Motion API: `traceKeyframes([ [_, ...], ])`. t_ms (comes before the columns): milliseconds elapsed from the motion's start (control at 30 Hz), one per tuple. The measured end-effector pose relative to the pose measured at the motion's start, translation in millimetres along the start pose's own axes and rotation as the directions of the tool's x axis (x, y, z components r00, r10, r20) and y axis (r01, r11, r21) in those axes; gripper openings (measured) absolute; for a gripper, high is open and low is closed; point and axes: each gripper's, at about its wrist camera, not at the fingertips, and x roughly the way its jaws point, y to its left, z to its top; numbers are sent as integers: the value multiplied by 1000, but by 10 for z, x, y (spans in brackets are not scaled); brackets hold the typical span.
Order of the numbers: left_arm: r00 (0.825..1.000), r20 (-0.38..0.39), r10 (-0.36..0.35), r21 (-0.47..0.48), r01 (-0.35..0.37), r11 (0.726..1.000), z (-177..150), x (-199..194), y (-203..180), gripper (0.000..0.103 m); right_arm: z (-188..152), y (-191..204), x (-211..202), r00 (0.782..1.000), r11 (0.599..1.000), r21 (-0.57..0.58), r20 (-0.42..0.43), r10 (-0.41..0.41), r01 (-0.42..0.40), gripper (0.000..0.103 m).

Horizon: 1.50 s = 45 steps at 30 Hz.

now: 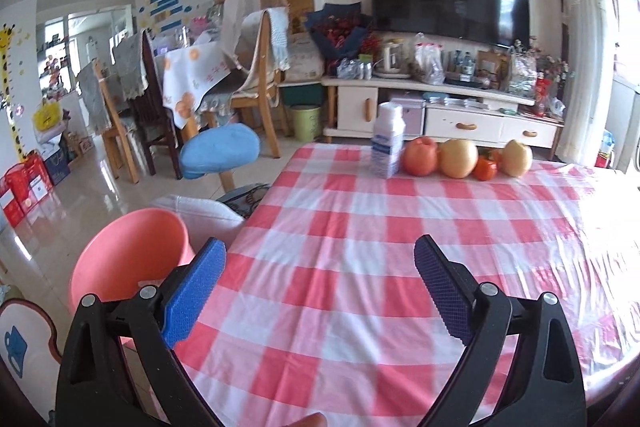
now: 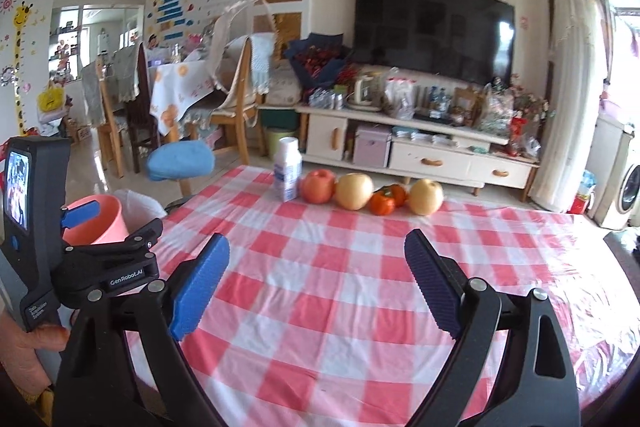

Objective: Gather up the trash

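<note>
Landmark: the checked tabletop [image 1: 360,247]. Off its left edge stands a pink bin [image 1: 128,259], with a white-lined bin [image 2: 140,205] just beside it. The left tongs [image 1: 320,259] hang over the near left part of the tabletop, jaws wide apart, nothing between them. The right tongs [image 2: 316,253] hang over its near middle, jaws likewise wide apart and empty. At the far edge a white milk carton [image 1: 387,141] stands upright, just left of a row of fruit [image 1: 460,157].
</note>
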Motion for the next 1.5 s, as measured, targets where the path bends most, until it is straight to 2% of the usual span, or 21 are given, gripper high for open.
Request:
traceKeyframes([
  [333,996,63,-56,55,52,997,18,-484,-356,95,-121,-219,-494,992,994,-1,66,-105,106,94],
  [800,985,143,-97,87,85,993,73,-1070,-547,95,-198,-359,-932,978,983,20,105,-182,181,94],
  [1233,978,182,-100,95,84,992,102,-1280,-565,95,-197,-248,-1158,964,973,-18,143,-225,230,95],
  [1500,978,190,-90,89,74,993,109,-1325,-538,95,-183,-231,-1182,963,973,-22,148,-223,229,95],
])
